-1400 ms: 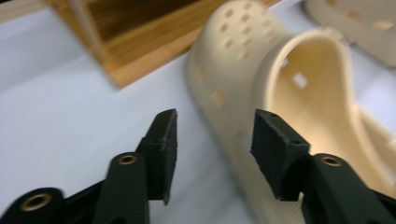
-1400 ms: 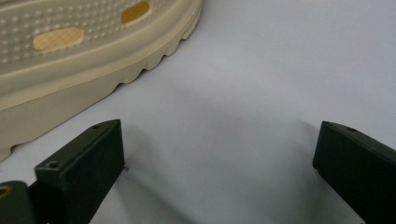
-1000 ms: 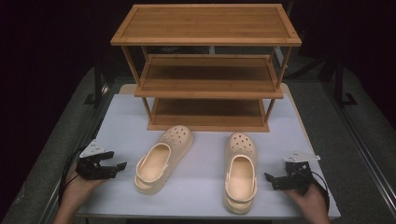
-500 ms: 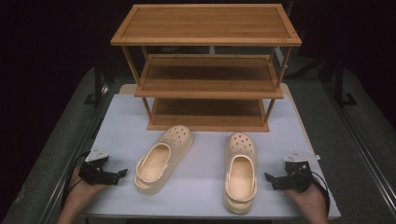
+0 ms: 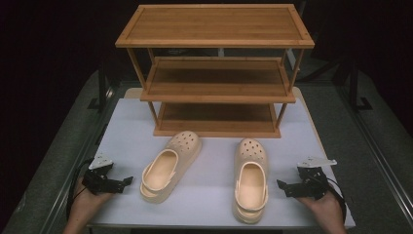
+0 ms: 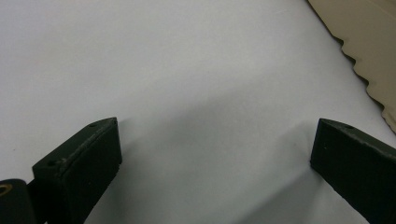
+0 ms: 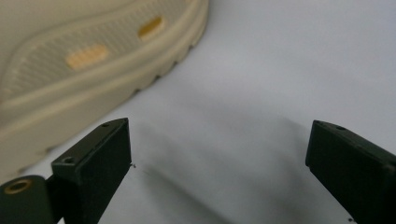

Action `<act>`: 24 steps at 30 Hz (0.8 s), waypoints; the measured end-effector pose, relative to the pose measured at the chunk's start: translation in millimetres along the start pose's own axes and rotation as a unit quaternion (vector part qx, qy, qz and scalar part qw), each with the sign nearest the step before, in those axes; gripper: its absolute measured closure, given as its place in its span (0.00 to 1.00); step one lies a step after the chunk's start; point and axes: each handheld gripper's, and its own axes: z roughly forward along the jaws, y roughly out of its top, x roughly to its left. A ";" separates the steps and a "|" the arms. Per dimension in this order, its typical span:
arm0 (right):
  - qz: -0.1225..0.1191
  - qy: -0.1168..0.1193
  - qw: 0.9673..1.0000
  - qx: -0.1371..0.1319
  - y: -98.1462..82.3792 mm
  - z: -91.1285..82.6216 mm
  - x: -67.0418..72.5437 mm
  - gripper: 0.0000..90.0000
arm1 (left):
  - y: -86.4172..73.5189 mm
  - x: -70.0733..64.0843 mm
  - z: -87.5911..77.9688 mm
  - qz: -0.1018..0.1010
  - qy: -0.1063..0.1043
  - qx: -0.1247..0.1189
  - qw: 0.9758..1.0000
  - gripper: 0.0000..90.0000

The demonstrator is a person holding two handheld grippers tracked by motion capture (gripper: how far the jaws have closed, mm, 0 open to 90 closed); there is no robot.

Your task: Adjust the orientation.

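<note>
Bamboo shelf rack (image 5: 216, 73), three tiers, standing at the far end of the white table (image 5: 214, 204). Just in front of its lowest tier, two cream clogs, well apart from each other and both sole-down on the tabletop: left clog (image 5: 170, 165) angled with its toe toward the rack's middle, right clog (image 5: 251, 178) pointing nearly straight at the rack. Nearest the table's front corners, held low by a hand (image 5: 83, 204) on each side: left gripper (image 5: 127, 181) aimed at the heel end of the left clog, near it but not touching; right gripper (image 5: 281, 185) aimed at the side of the right clog, near it, likewise clear of it. Left gripper view: black jaws spread wide over bare white tabletop, nothing between them, ridged edge of a cream sole (image 6: 369, 51) at the upper right. Right gripper view: jaws having just been closing a little yet standing wide apart, empty, with the clog's ridged sole and side vents (image 7: 93, 70) close at the upper left.
</note>
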 end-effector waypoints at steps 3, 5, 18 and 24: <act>0.005 0.011 1.000 -0.012 7.0 -12.7 4.6 0.08 | 0.0 0.1 0.0 0.000 0.000 0.000 1.000 0.01; 0.006 0.024 0.999 -0.027 11.5 -21.9 7.7 0.12 | 0.0 0.2 0.1 0.000 -0.001 0.000 1.000 0.01; -0.018 0.096 0.994 -0.056 39.9 -33.3 39.5 0.23 | 0.0 0.4 0.1 -0.001 -0.001 0.000 1.000 0.01; -0.032 0.108 0.992 -0.049 48.1 -21.0 48.4 0.30 | 0.1 0.5 0.0 0.000 -0.002 0.001 1.000 0.01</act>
